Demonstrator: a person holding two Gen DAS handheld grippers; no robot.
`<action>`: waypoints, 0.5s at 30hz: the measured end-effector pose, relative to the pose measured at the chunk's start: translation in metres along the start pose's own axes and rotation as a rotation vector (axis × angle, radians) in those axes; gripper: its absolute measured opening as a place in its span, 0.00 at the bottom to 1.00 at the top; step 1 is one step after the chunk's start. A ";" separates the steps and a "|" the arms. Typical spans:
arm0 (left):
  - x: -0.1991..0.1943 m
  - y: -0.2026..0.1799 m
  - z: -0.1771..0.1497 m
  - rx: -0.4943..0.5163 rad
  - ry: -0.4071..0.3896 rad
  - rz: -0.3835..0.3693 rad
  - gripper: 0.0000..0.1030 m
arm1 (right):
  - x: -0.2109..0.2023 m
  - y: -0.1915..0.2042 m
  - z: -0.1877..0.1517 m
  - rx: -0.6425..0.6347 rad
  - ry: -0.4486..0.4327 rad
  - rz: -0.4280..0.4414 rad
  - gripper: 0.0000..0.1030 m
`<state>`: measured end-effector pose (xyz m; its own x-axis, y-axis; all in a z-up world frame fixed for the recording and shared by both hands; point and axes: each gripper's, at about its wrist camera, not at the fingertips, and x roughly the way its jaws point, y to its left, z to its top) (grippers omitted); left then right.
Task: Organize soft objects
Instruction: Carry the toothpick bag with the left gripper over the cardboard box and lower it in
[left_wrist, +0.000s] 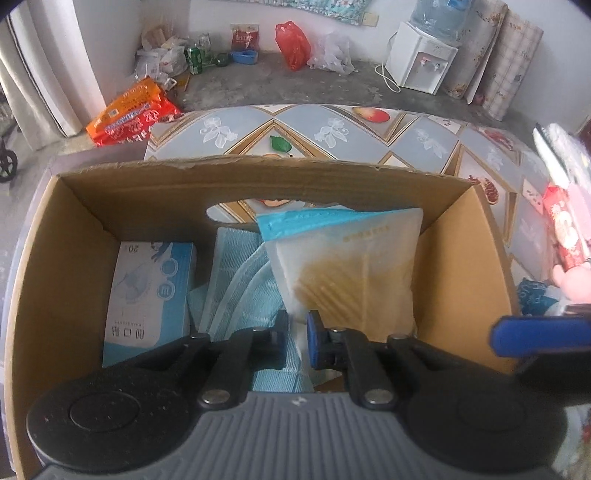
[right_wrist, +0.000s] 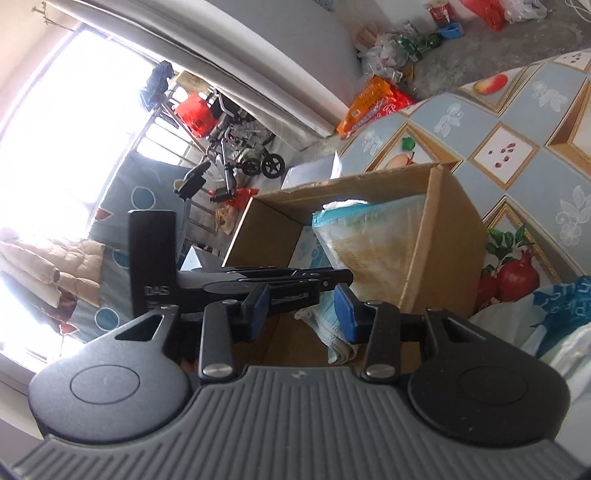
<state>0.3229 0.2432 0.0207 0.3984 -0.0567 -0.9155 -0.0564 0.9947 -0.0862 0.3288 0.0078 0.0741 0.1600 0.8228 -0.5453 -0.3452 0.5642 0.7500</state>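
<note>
- Soft stuff is mostly in the cardboard box (left_wrist: 258, 184) already, going by the left wrist view: a clear pouch with a blue zip top (left_wrist: 343, 266) leans against the far wall, a light blue mesh cloth (left_wrist: 240, 273) sits beside it, and a white-and-blue packet of masks (left_wrist: 147, 291) lies flat on the left.
- Same view, the left gripper (left_wrist: 297, 332) hangs low inside the box with its pads almost pressed together. A bit of the pouch's bottom edge shows in the narrow gap, but I can't tell whether the pads actually bite on it.
- Right wrist view: the right gripper (right_wrist: 303, 314) is partly spread just outside the box's near corner. A folded pale blue cloth (right_wrist: 332, 332) shows between the fingers, but it could just be lying beyond them, so no call on whether it's held.
- Also there, the left tool reaches across into the box (right_wrist: 443, 236), and the pouch (right_wrist: 369, 236) stands up above the rim.
- My guess on progress: well along, not finished. That cloth plus a crinkly blue-and-white bag (right_wrist: 561, 302) at the right are outside the box.
- Surface is a table with a patterned cover (left_wrist: 332, 129), grey diamonds with fruit prints.
- Room's cluttered: bare concrete floor, orange snack bag (left_wrist: 129, 114), red plastic bag (left_wrist: 291, 44), water dispenser (left_wrist: 424, 62), wheelchair (right_wrist: 243, 147) by a bright window.
</note>
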 end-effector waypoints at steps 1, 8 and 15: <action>0.001 -0.003 0.002 0.002 -0.003 0.010 0.17 | -0.003 -0.001 0.000 0.003 -0.007 0.000 0.38; 0.009 -0.023 0.009 0.039 -0.017 0.062 0.24 | -0.023 -0.009 -0.004 0.021 -0.040 0.016 0.39; 0.023 -0.049 0.005 0.163 -0.009 0.170 0.25 | -0.032 -0.012 -0.008 0.027 -0.046 0.020 0.39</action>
<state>0.3396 0.1935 0.0061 0.4037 0.1130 -0.9079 0.0253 0.9906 0.1346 0.3209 -0.0257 0.0793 0.1960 0.8357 -0.5129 -0.3240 0.5489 0.7705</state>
